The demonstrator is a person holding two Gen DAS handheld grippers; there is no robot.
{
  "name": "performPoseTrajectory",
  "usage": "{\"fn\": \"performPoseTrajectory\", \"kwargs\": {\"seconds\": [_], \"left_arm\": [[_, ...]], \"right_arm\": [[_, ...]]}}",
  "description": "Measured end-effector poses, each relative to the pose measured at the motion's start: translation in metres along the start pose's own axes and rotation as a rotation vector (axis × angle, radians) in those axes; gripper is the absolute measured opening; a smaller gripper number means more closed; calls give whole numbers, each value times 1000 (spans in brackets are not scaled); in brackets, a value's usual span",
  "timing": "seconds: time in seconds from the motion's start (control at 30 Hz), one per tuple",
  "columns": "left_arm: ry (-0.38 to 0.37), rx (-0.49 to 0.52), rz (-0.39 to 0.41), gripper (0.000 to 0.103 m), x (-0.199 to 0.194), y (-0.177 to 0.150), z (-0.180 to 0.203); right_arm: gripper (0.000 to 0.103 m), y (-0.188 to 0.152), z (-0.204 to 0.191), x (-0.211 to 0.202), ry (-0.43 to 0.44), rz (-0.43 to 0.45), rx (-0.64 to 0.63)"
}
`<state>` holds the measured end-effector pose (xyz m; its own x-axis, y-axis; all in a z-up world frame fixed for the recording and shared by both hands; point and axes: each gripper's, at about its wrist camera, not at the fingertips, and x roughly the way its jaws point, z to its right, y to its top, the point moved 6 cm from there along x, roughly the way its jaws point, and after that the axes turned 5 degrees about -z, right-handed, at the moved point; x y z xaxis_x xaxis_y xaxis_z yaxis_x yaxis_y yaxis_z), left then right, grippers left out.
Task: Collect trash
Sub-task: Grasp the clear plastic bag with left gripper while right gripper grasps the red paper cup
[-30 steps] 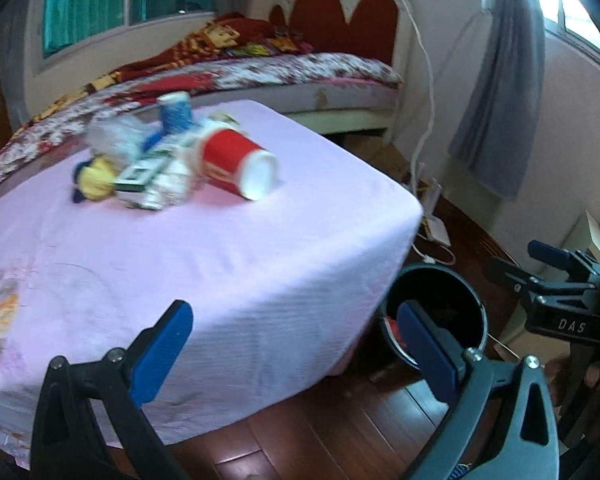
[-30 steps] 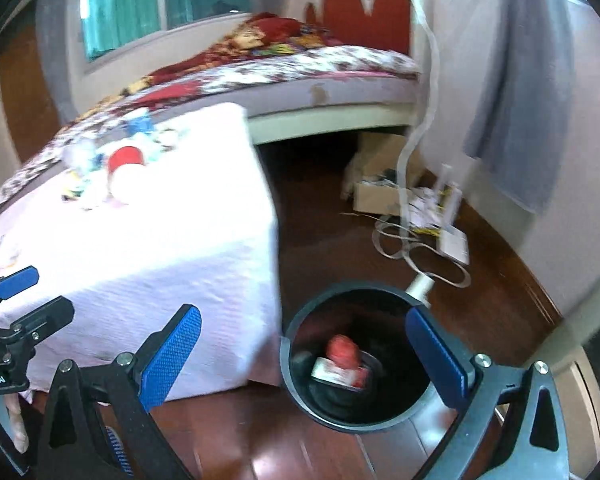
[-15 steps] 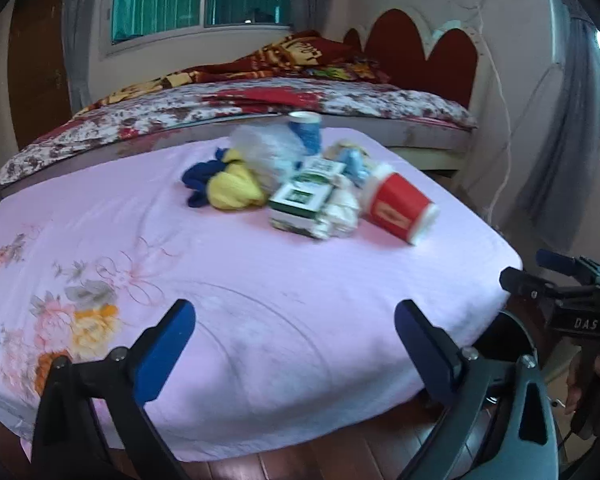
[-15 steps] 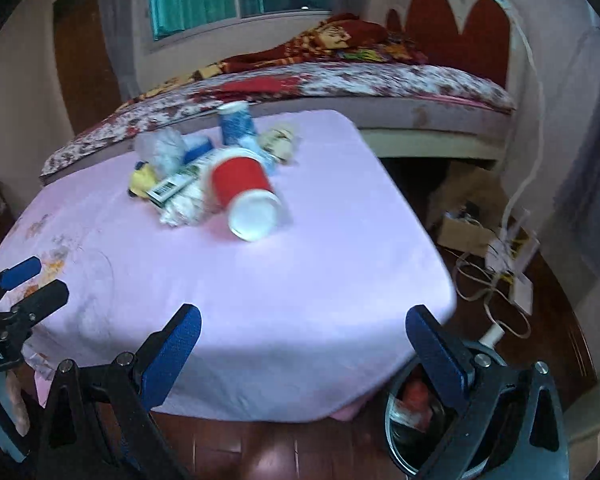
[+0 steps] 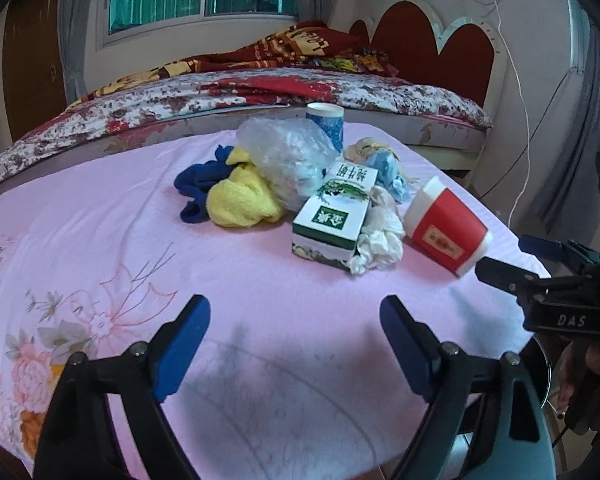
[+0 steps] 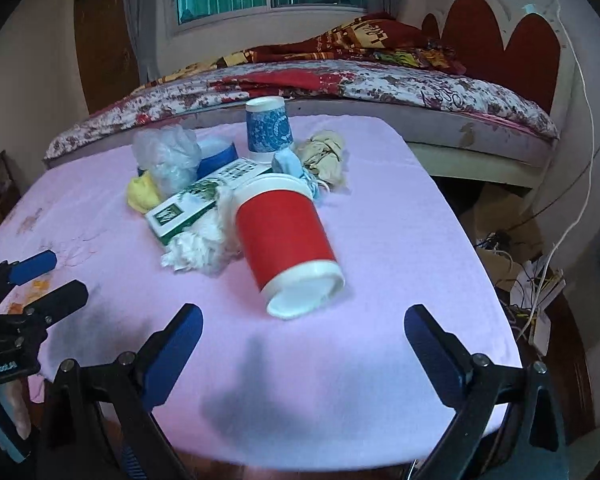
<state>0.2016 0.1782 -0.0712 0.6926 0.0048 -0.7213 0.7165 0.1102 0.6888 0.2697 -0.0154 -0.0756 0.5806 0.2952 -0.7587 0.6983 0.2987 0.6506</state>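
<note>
Trash [image 5: 332, 196] ahead; hand-held grippers angled down

Both tongs angle downward, side by side — the left tongs [image 5: 295, 334] with blue-padded jaws closing on nothing, the right tongs [image 6: 302, 344] spread wide and empty. A hand [image 5: 588, 376] grips the right tool's handle at the frame edge.

Red cup [image 6: 284, 236], pink flowered cloth [image 5: 100, 264], green-white box [image 5: 332, 220].
</note>
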Motion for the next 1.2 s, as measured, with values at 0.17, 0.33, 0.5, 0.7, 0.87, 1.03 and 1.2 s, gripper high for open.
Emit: {"fn": "performPoseTrajectory", "kwargs": {"seconds": [0.17, 0.33, 0.5, 0.7, 0.87, 1.03, 1.2], "left_arm": [[-3, -17, -10, 87, 17, 10, -7], [-9, -34, -9, 87, 25, 20, -14], [-17, -15, 29, 87, 28, 46, -9], [-23, -23, 56, 87, 43, 81, -4], [0, -26, 59, 87, 62, 101, -3], [-21, -54, -5, 41, 85, 100, -9], [-35, -61, 55, 37, 63, 99, -10]], "right_arm": [[96, 13, 2, 21, 21, -17, -1], [82, 22, -3, 37, 30, -35, -27], [59, 29, 1, 37, 32, -15, -24], [55, 45, 17, 36, -1, 14, 13], [54, 53, 24, 34, 2, 31, 11], [54, 50, 26, 35, 3, 25, -6], [54, 47, 27, 29, 1, 28, -11]]}}
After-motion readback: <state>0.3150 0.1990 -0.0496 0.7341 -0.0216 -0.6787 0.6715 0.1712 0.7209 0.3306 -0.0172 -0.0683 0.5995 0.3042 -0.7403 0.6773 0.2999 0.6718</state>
